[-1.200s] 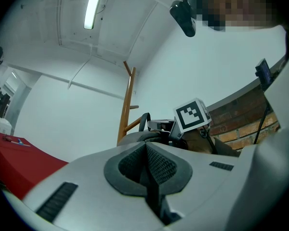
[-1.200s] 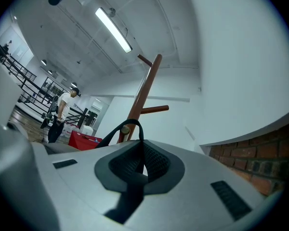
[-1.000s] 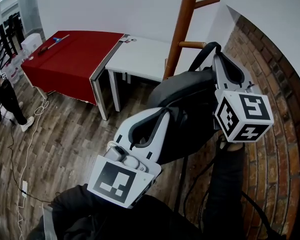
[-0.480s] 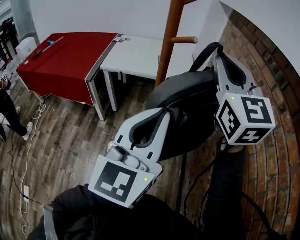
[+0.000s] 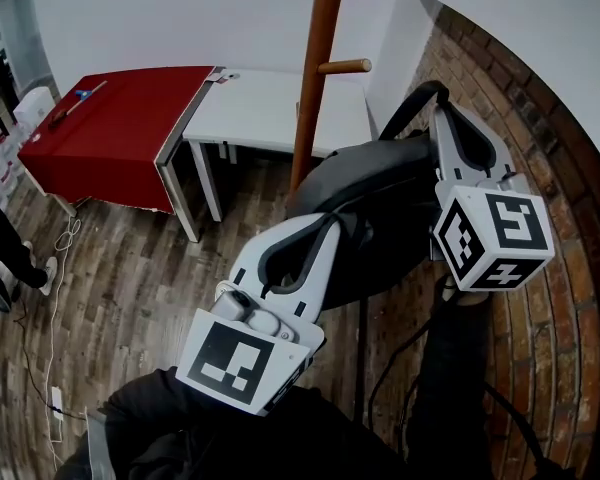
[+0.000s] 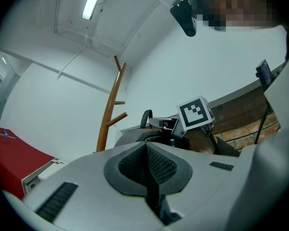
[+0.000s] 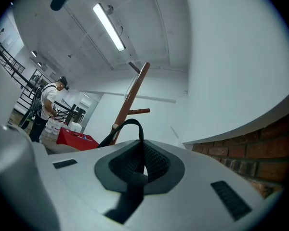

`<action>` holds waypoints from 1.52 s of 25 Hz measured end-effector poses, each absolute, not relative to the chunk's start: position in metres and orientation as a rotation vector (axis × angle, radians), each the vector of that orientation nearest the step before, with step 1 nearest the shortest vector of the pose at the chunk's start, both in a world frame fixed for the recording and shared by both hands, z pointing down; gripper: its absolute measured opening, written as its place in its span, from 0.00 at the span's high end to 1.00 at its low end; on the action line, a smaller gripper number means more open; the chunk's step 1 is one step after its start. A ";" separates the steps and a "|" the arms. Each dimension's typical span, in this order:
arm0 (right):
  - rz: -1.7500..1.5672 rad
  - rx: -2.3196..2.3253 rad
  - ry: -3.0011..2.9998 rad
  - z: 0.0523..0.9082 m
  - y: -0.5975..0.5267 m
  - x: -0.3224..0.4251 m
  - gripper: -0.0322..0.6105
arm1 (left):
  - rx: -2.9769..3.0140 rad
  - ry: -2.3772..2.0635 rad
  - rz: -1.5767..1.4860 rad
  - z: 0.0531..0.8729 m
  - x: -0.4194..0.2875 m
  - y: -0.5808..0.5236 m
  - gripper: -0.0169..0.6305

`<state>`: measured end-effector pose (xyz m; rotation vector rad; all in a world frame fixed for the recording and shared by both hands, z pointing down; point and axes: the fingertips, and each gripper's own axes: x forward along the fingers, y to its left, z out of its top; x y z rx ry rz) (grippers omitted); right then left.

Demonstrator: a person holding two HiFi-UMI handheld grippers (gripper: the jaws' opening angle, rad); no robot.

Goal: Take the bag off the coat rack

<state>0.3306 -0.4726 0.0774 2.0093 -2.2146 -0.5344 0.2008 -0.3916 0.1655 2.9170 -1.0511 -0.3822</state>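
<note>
A dark grey fabric bag (image 5: 375,203), an orange-brown wooden coat rack (image 5: 312,78), a red-covered table (image 5: 100,128), a white table (image 5: 260,113), a red-brown brick wall (image 5: 570,148) and a streaked brown plank floor (image 5: 120,258) are shown, and black-and-white square markers are carried by the pale grey left gripper (image 5: 330,224) and right gripper (image 5: 436,110).

the bag (image 5: 370,208) is matt grey cloth, the coat rack (image 5: 313,68) smooth wood

1. Left gripper (image 5: 327,226): broad, rounded shell of light grey moulded plastic. A white marker cube (image 5: 242,360) with a black square pattern sits at its 6 o'clock end.
2. Right gripper (image 5: 442,118): same grey shell. Its black-and-white patterned cube (image 5: 492,240) lies at 3 o'clock in the head view.
3. Dark grey dimpled rubber pads (image 6: 130,165) line the jaw recesses, and black ribbed slots (image 7: 229,198) flank them.
4. Black long sleeves (image 5: 180,428) at 6 o'clock.
</note>
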 end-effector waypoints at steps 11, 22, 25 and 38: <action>-0.542 2.137 -2.052 0.076 -0.431 0.358 0.92 | 2.987 -0.844 -0.396 0.171 0.221 -0.376 0.96; -0.531 2.295 -1.855 0.076 -0.391 0.381 0.92 | 2.991 -0.588 -0.372 0.174 0.240 -0.364 0.96; -0.527 2.338 -1.794 0.078 -0.377 0.387 0.92 | 3.003 -0.514 -0.373 0.175 0.245 -0.358 0.96; -0.524 2.502 -1.493 0.081 -0.303 0.397 0.92 | 3.060 -0.180 -0.370 0.185 0.258 -0.323 0.96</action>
